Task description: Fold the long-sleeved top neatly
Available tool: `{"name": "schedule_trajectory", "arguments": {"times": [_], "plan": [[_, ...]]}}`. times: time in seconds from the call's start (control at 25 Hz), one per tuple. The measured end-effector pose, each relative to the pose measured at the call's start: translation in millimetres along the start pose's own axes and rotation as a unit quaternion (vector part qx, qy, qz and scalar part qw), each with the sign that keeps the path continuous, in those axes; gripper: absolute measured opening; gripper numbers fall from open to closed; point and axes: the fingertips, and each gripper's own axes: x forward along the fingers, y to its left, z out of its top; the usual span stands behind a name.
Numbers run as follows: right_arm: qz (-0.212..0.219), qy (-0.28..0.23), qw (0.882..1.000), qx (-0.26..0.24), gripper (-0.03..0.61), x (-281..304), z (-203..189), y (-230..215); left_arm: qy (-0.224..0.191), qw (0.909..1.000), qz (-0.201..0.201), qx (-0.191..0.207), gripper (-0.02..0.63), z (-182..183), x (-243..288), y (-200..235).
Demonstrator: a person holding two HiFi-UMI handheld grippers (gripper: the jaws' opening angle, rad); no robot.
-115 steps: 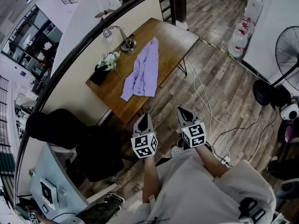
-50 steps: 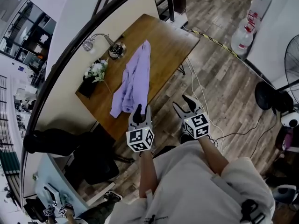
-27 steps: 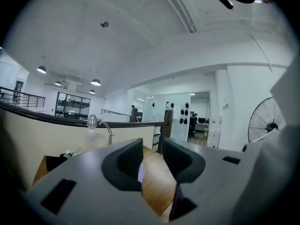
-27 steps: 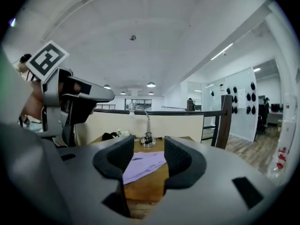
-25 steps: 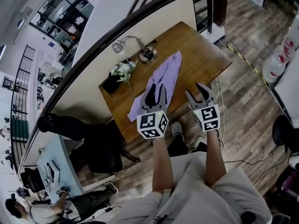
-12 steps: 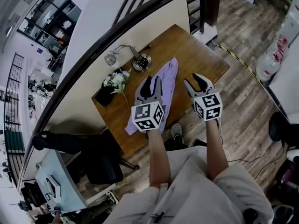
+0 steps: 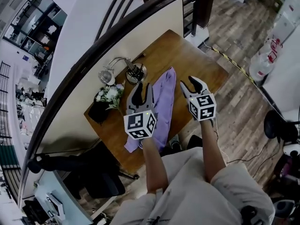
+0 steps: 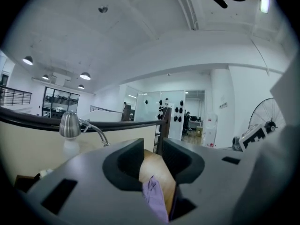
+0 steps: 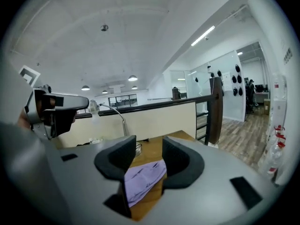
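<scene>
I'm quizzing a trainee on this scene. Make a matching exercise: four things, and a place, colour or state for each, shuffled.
1 lilac top
2 desk lamp
3 flowers
4 left tool

A jaws apart, empty
B white
C shiny metal
D lies along the wooden table

Pairs: 1-D, 2-C, 3-B, 4-A

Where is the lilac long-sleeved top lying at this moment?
Head view: the lilac top lies across the brown wooden table, right of the silver desk lamp.
</scene>
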Motion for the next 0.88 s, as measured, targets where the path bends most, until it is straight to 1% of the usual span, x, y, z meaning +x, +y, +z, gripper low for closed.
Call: {"name": "schedule_trajectory", "arguments": {"times": [0.08, 0.16, 0.24, 0.32, 0.4, 0.52, 0.64, 0.68, 0.8, 0.88], "plan": [[-0.007, 0.017, 1.000, 0.015, 0.181, 13.7, -16.1, -1.7, 0.020, 0.9998, -0.006, 0.001, 0.130, -17.8, 9.1, 9.1], [-0.009, 0.029, 0.999, 0.026, 0.181, 22.7, -31.7, 1.1, 0.037, 0.9989, -0.026, 0.012, 0.129, -31.4, 18.1, 15.5], [0.004, 0.035, 0.999, 0.030, 0.188, 31.1, -41.1, 9.0, 0.060, 0.9951, -0.059, 0.052, 0.129, -41.2, 28.7, 20.4], [0.022, 0.042, 0.999, 0.027, 0.196, 37.7, -47.4, 15.4, 0.086, 0.9880, -0.087, 0.095, 0.129, -52.9, 39.5, 23.4], [0.020, 0.052, 0.998, 0.027, 0.199, 41.1, -54.2, 12.2, 0.107, 0.9824, -0.108, 0.109, 0.129, -67.9, 49.6, 20.6], [0.010, 0.062, 0.998, 0.032, 0.210, 48.2, -62.1, -0.9, 0.136, 0.9765, -0.128, 0.108, 0.129, -91.6, 68.0, 12.6], [0.025, 0.079, 0.996, 0.041, 0.193, 64.0, -73.8, -10.7, 0.166, 0.9717, -0.132, 0.105, 0.129, -115.4, 90.1, 9.9], [0.028, 0.085, 0.995, 0.046, 0.192, 69.3, -77.9, -14.1, 0.169, 0.9710, -0.135, 0.101, 0.129, -120.8, 96.5, 8.7], [0.034, 0.102, 0.993, 0.055, 0.193, 87.5, -88.8, -22.7, 0.156, 0.9729, -0.161, 0.059, 0.129, -127.4, 112.9, 6.6], [0.047, 0.115, 0.991, 0.053, 0.189, 98.2, -95.6, -24.3, 0.168, 0.9709, -0.164, 0.047, 0.129, -139.2, 120.6, 10.4]]}}
